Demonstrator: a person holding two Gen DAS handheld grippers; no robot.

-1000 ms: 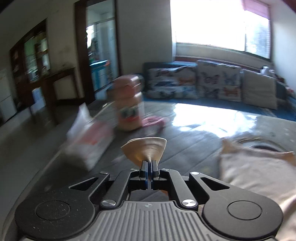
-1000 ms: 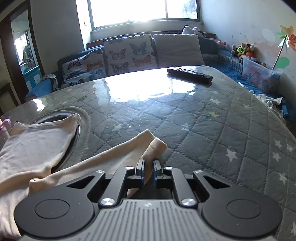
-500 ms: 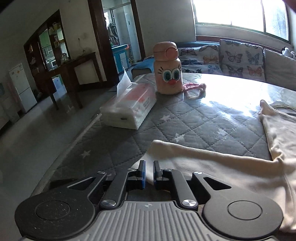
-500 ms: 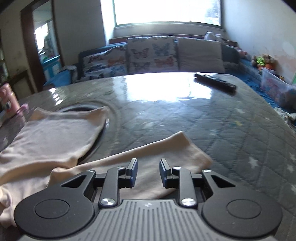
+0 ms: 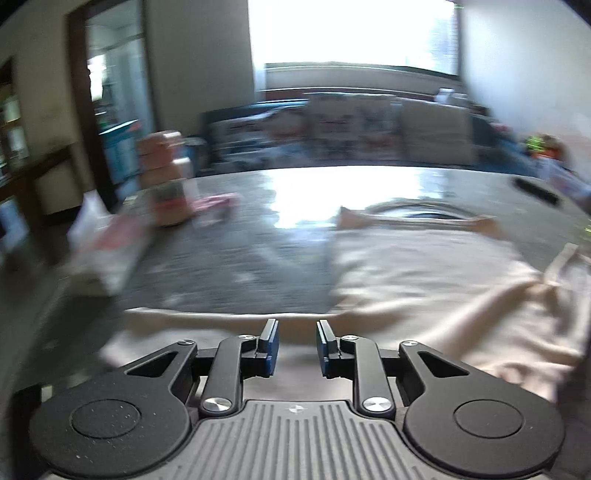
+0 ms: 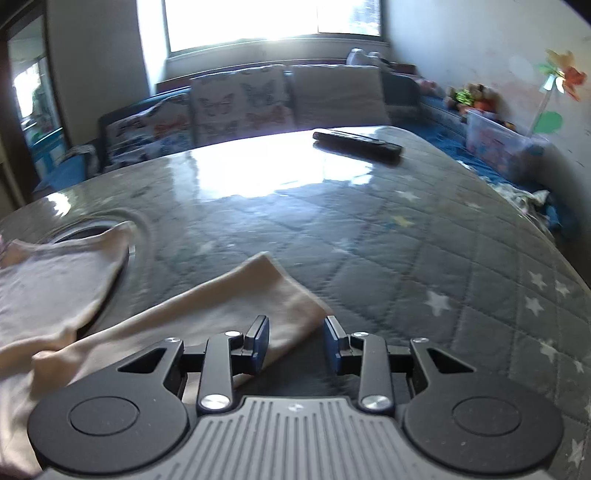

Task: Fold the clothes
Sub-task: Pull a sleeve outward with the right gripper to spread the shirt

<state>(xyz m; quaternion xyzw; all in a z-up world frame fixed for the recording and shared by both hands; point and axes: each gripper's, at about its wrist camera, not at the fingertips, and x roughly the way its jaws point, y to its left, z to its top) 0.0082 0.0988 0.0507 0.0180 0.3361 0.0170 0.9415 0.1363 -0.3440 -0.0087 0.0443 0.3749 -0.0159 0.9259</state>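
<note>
On the quilted grey table a cream garment lies spread, its body toward the middle and one long sleeve stretched out to the right side. In the right wrist view that sleeve runs slantwise from the lower left up to a blunt cuff, which rests flat on the star-printed cover just ahead of the right tongs. Those tongs stand well apart and grip nothing; the left finger sits over the edge of the sleeve, the right one over bare cover.

From the left wrist view, which is blurred, the garment's other sleeve crosses just in front of the left tongs. These too are spread with a clear gap between the blue pads, and no cloth is caught in them. The garment's far edge lies over a round recess in the table.

Farther left on the table stand a pink bottle and a tissue pack, both smeared by motion. A black remote lies near the far right edge. Beyond the table sits a sofa with butterfly cushions under a bright window.
</note>
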